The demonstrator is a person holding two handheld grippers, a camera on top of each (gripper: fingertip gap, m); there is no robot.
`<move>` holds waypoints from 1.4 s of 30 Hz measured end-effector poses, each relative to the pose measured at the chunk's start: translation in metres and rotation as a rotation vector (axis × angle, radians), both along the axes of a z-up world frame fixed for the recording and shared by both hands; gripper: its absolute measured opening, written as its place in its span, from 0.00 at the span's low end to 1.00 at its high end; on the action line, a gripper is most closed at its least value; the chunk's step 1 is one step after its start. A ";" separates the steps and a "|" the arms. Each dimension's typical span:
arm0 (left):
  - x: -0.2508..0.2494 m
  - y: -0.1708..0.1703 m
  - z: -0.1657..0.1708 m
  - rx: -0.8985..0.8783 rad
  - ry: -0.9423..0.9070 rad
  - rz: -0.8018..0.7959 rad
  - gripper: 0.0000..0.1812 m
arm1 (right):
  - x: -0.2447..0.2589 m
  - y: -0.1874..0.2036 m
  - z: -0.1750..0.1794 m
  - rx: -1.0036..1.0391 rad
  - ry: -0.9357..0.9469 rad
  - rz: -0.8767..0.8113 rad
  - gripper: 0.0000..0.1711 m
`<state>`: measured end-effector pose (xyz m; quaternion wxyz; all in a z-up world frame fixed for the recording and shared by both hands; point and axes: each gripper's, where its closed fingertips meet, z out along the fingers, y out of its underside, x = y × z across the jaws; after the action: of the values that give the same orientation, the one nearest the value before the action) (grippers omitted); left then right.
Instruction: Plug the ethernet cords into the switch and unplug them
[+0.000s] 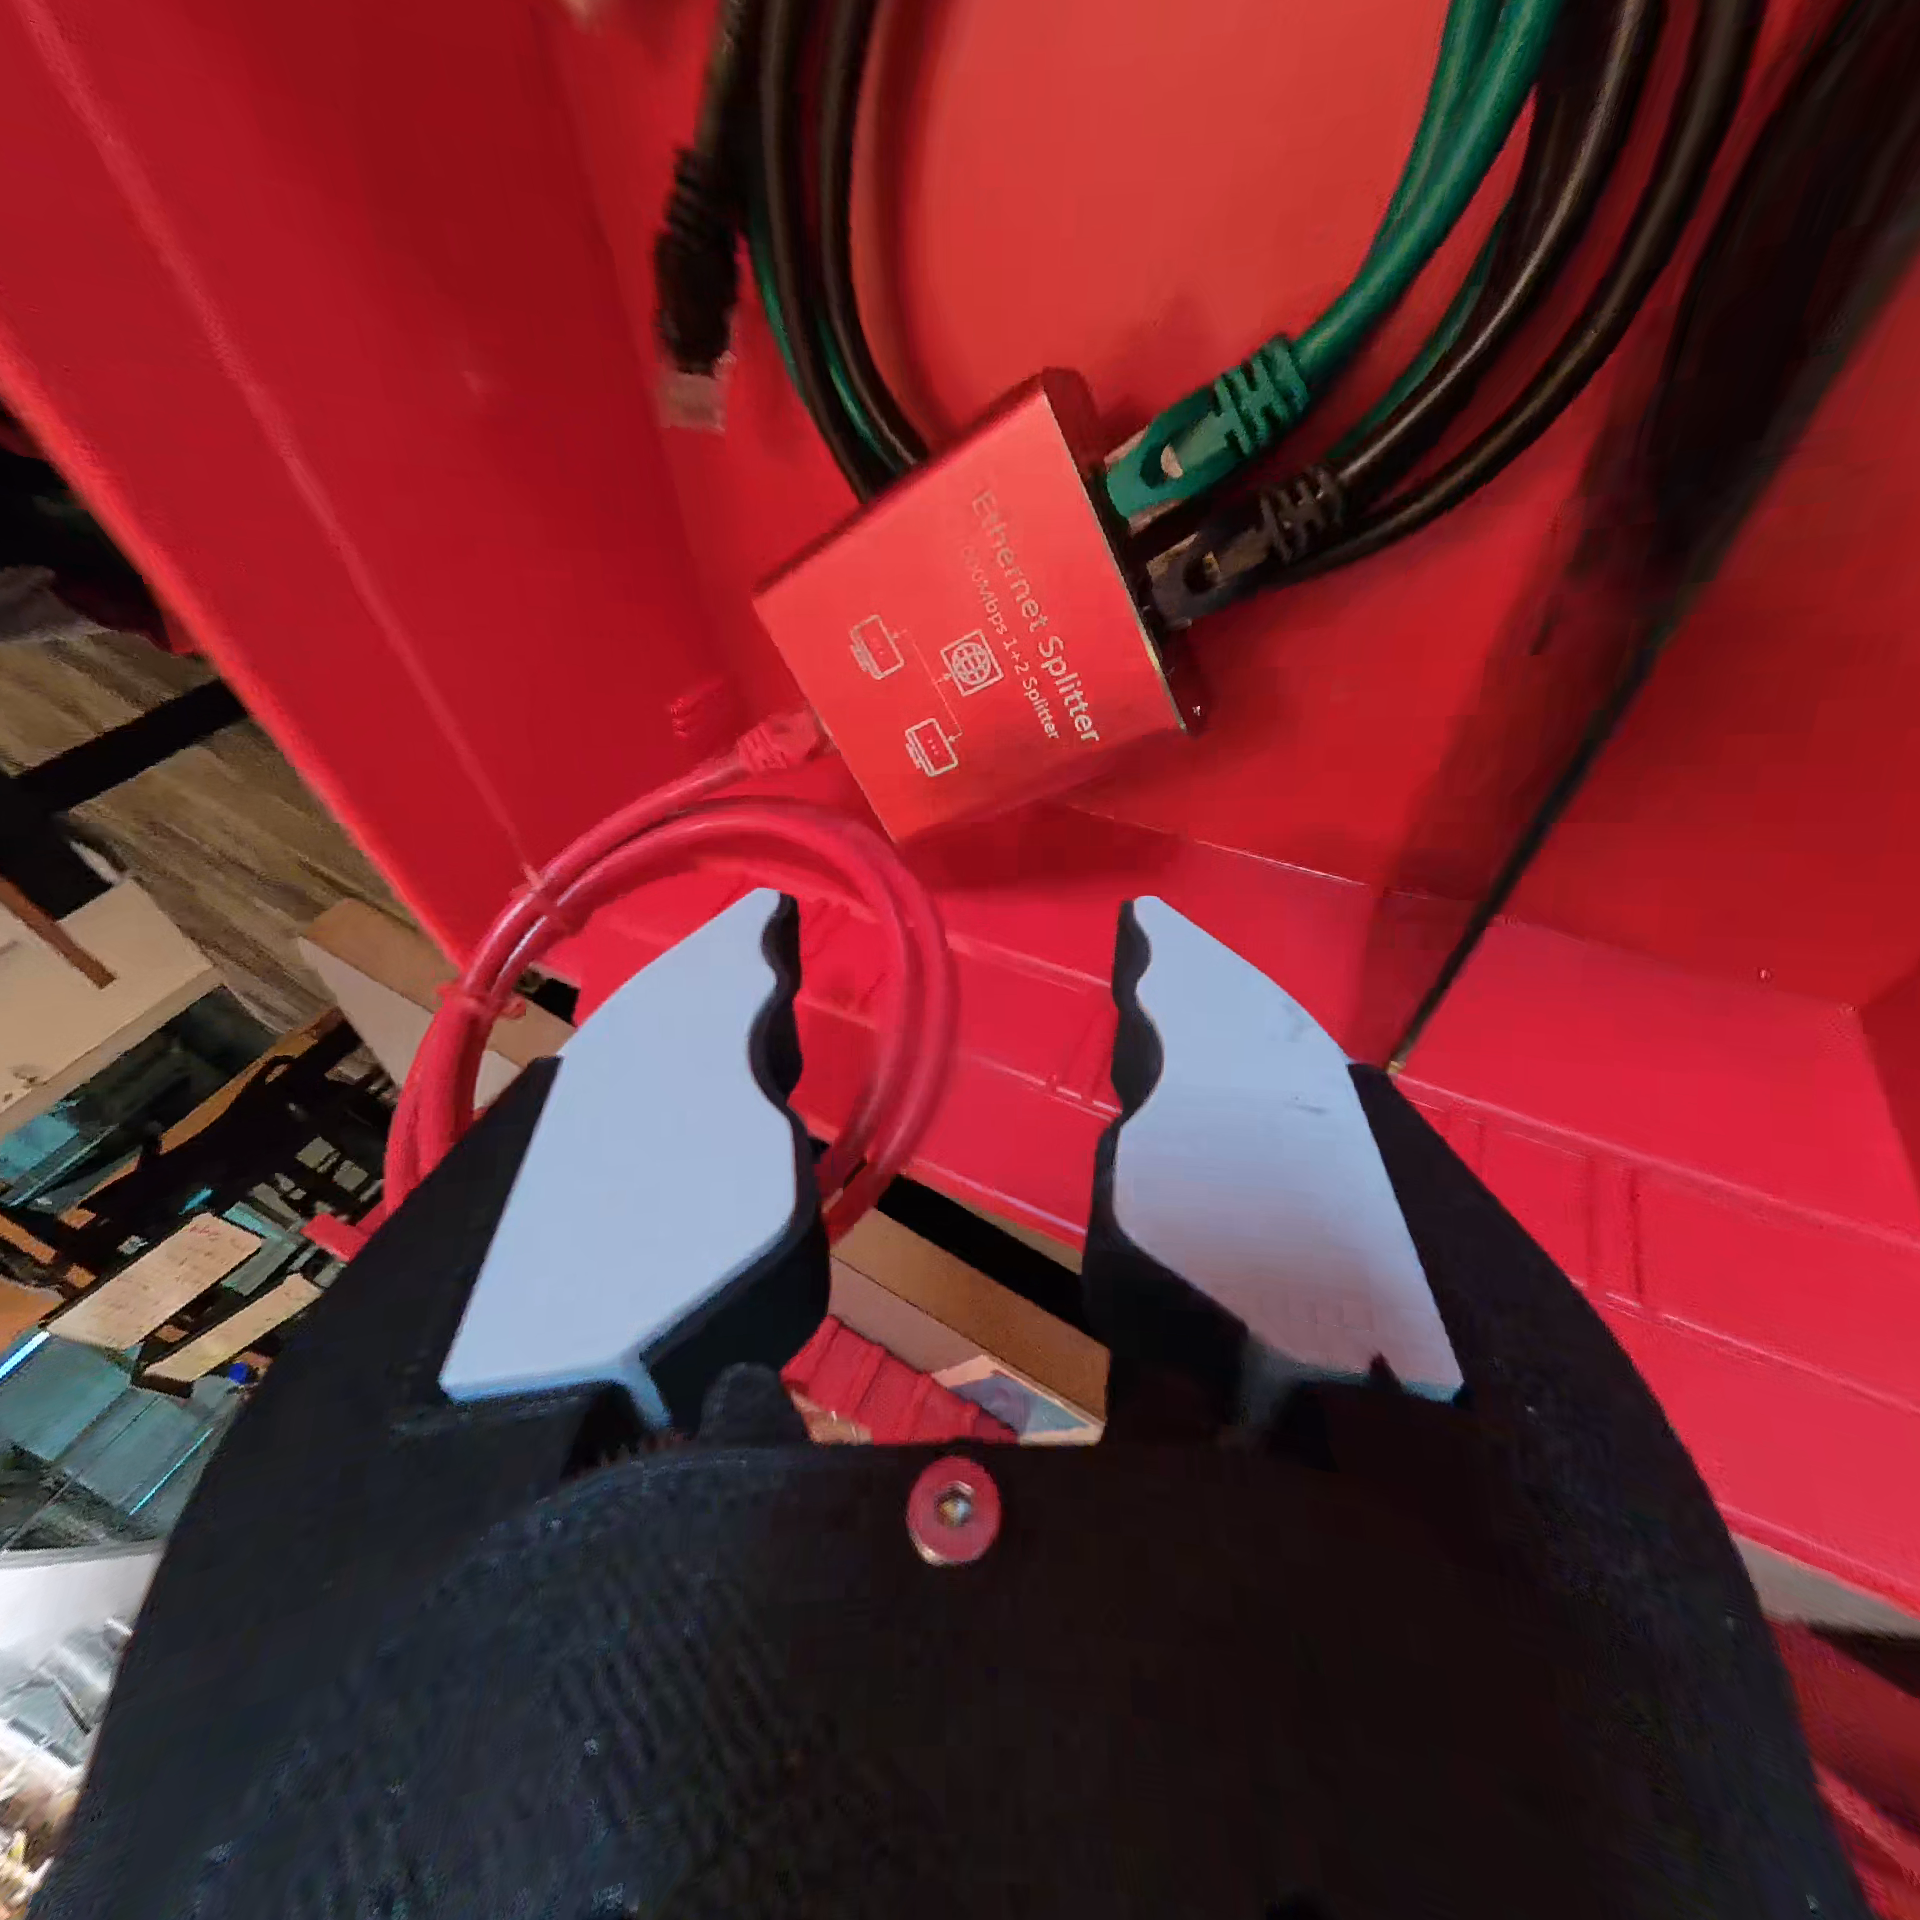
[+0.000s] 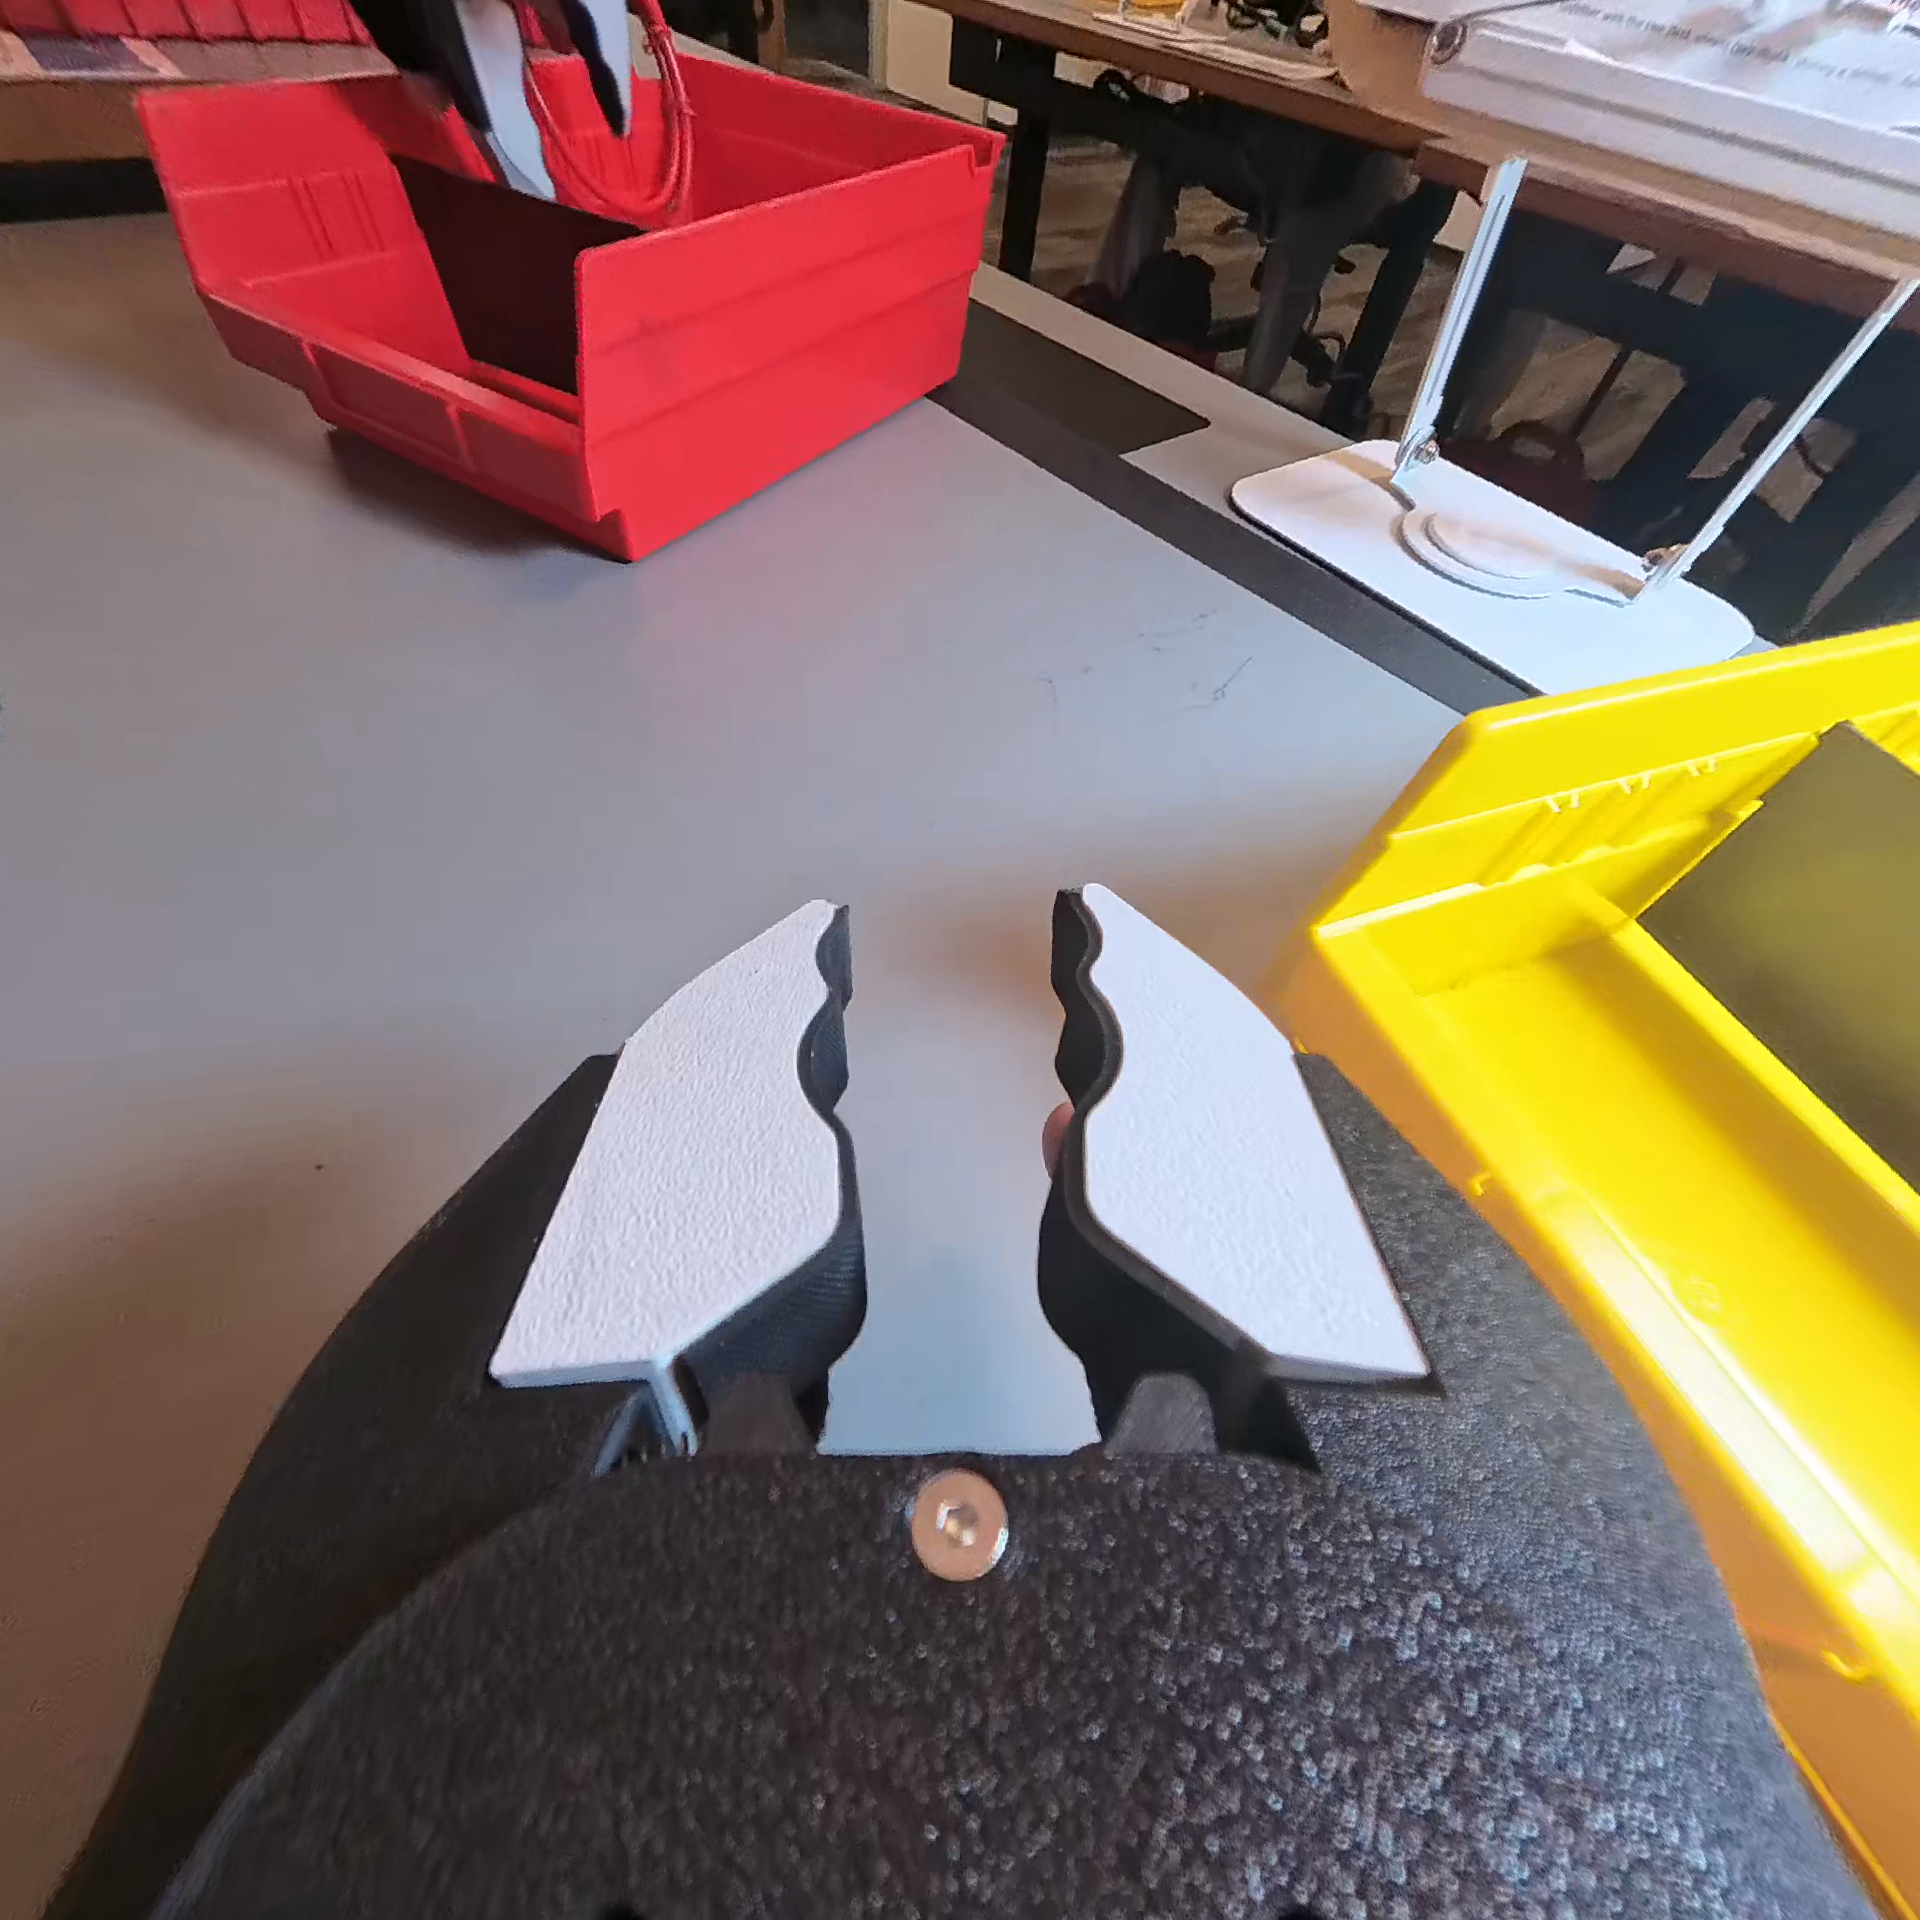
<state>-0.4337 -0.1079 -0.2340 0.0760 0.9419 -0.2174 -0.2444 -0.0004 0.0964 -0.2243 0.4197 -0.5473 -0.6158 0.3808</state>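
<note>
Hovering left gripper (image 1: 951, 914) over switch (image 1: 961, 623), cords (image 1: 1247, 405) plugged

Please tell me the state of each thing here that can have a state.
Green cord: plugged into the switch.
Black cord: plugged in.
Red cord: plugged in, coiled.
Loose black plug: unplugged.
Left gripper: open.
Right gripper: open.
Red bin: upright.

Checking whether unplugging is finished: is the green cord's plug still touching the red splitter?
Touching. The left wrist view shows the green cord's plug seated in a port on the red splitter, with no gap.
</note>
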 end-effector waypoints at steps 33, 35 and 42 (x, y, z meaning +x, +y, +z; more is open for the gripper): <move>0.004 0.004 0.072 0.015 0.181 -0.292 0.31 | 0.000 -0.020 -0.005 -0.100 0.009 0.099 0.16; 0.013 0.004 0.088 0.042 0.230 -0.319 0.31 | 0.001 -0.022 -0.003 -0.093 0.016 0.102 0.16; 0.040 -0.001 0.135 0.100 0.312 -0.354 0.31 | 0.004 -0.027 0.000 -0.057 0.023 0.106 0.16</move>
<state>-0.3934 -0.1086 -0.0992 0.0179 0.8426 -0.3525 -0.4067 0.0035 0.0691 -0.2239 0.3903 -0.5214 -0.6278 0.4262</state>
